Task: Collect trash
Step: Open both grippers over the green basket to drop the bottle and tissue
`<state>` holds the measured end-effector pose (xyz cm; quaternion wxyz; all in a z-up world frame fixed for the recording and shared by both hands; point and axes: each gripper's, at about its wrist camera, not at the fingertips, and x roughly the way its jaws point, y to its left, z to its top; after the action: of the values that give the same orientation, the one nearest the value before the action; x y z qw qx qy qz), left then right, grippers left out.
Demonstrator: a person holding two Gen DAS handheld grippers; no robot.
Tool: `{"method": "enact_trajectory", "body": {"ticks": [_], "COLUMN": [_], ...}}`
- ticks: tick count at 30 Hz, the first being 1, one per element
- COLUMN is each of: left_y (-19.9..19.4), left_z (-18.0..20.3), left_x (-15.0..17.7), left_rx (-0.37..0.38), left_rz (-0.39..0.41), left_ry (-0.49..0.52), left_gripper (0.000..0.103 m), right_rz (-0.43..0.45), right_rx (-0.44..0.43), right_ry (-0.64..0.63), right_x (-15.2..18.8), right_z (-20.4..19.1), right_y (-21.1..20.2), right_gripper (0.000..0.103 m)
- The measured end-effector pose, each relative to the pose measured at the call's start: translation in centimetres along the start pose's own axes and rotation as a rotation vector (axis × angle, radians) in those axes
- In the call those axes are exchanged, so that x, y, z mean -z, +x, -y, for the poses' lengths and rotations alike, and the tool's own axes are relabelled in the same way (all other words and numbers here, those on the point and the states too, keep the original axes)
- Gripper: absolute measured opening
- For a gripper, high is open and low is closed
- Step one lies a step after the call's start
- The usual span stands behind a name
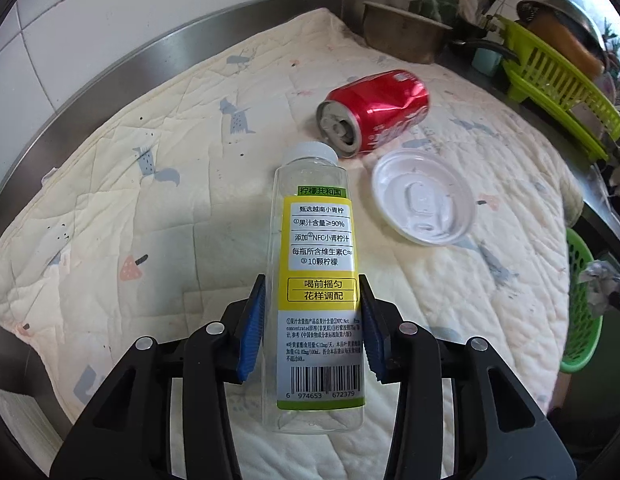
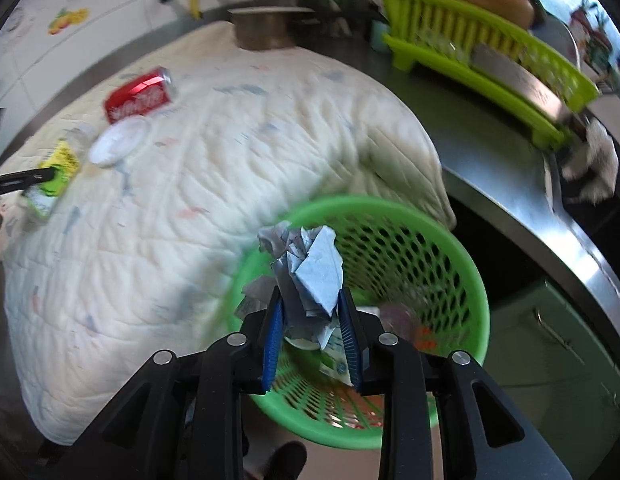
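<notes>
Quilted cloth (image 1: 157, 208), cream with small printed animals, covers a steel counter (image 1: 109, 80) backed by white wall tiles (image 1: 89, 20). Left to right in the left wrist view: the left gripper (image 1: 312, 292) straddles a clear plastic bottle (image 1: 318, 272) lying on the cloth, white cap pointing away, yellow label and barcode facing up; the blue pads (image 1: 251, 332) sit at the bottle's flanks, the right pad against the label edge, a narrow sliver of cloth visible beside the left pad; whether the pads press on the bottle cannot be told. Beyond the cap, a dented red drink can (image 1: 376, 110) lies on its side, opening toward the camera; just right of the bottle, a white plastic cup lid (image 1: 424, 196) lies flat, near the can but apart from it. Further right: a metal pot (image 1: 402, 32) at the back edge; a lime-green dish rack (image 1: 558, 80); a green mesh basket (image 1: 582, 300) past the cloth's right edge.

Right wrist view, blurred: the can, lid and bottle lie far left; the right gripper (image 2: 312, 300) is over the green basket, crumpled grey-white paper (image 2: 305, 268) between its blue pads, jaws narrow around it; a firm clamp cannot be confirmed. More scraps lie inside the basket.
</notes>
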<state>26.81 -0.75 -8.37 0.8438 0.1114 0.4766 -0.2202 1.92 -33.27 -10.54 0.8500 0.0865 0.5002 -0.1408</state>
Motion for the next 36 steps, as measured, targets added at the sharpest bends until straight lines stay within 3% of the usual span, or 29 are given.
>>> {"method": "enact_trajectory", "body": {"ticks": [4, 5, 11, 16, 21, 29, 31, 33, 36], "left_y": [-3.0, -3.5, -6.2, -6.0, -3.7, 1.9, 2.6, 2.9, 2.2], "left_z": [2.0, 2.6, 9.5, 16.8, 24.4, 33.5, 34.3, 34.3, 33.5], "left_x": [0.7, 0.8, 1.2, 1.9, 2.8, 4.3, 4.5, 4.8, 4.9], "left_rx": [0.044, 0.057, 0.196, 0.298, 0.373, 0.399, 0.398, 0.39, 0.385], "left_rz": [0.06, 0.07, 0.122, 0.11, 0.043, -0.093, -0.105, -0.107, -0.089], "left_ry": [0.019, 0.026, 0.117, 0.213, 0.308, 0.386, 0.382, 0.373, 0.368], "left_gripper": [0.042, 0.042, 0.042, 0.042, 0.042, 0.045, 0.048, 0.059, 0.061], "right_rz": [-0.036, -0.043, -0.023, 0.009, 0.047, 0.06, 0.056, 0.052, 0.053], "right_rx": [0.021, 0.024, 0.04, 0.053, 0.063, 0.073, 0.076, 0.076, 0.07], "right_ry": [0.021, 0.023, 0.044, 0.07, 0.102, 0.138, 0.142, 0.142, 0.144], "right_x": [1.0, 1.2, 1.9, 2.4, 3.5, 5.7, 6.1, 6.4, 6.5], "right_z": [1.5, 1.8, 3.2, 4.9, 6.7, 8.6, 8.8, 8.8, 8.9], "right_y": [1.2, 1.4, 0.6, -1.3, -3.9, -5.9, -6.1, -6.2, -6.2], "right_gripper": [0.034, 0.039, 0.052, 0.06, 0.063, 0.064, 0.064, 0.064, 0.064]}}
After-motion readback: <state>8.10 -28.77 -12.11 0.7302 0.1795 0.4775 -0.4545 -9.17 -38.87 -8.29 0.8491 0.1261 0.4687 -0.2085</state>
